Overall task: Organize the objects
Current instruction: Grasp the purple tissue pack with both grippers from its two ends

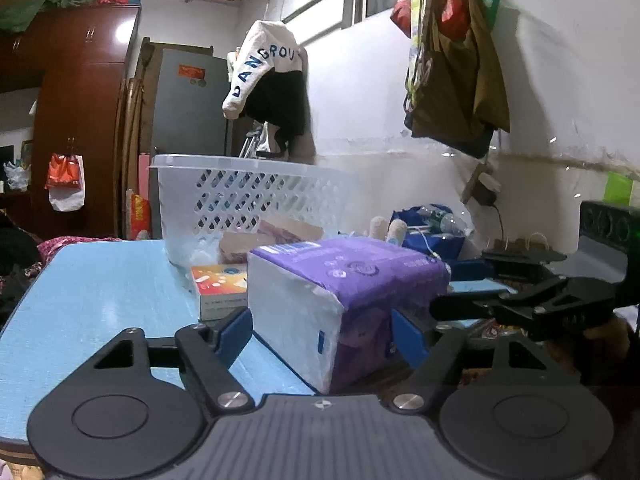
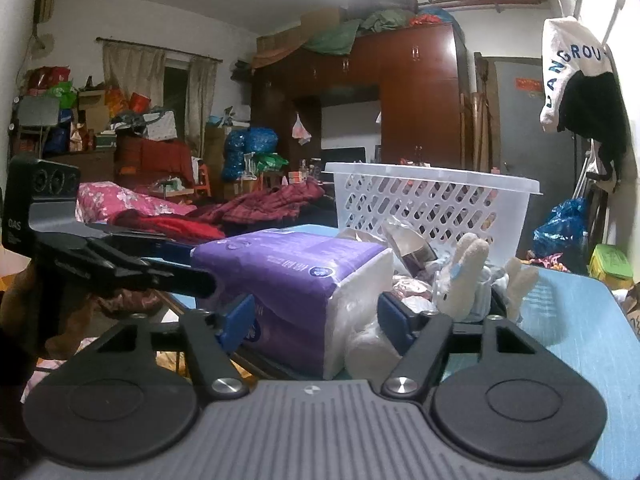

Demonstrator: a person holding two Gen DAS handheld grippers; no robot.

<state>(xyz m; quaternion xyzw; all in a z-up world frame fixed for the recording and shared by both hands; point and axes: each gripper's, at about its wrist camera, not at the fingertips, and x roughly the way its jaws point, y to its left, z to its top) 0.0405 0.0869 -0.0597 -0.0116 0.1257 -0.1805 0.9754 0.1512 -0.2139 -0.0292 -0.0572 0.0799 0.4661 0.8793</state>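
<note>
**Tissue pack bracketed from both ends**

The left gripper [image 1: 322, 334] straddles one end of the purple tissue pack [image 1: 344, 292]; the right gripper [image 2: 316, 322] straddles the opposite end. Whether the blue pads already press on the wrap cannot be told. The pack lies on the blue table [image 1: 100, 300], long axis running gripper to gripper. The white basket [image 1: 240, 200] stands just behind.

We noted the tissue pack [image 1: 344, 280] on the worktop [image 1: 100, 280], basket [image 1: 240, 196] behind it, small box [image 1: 218, 280] between them.
</note>
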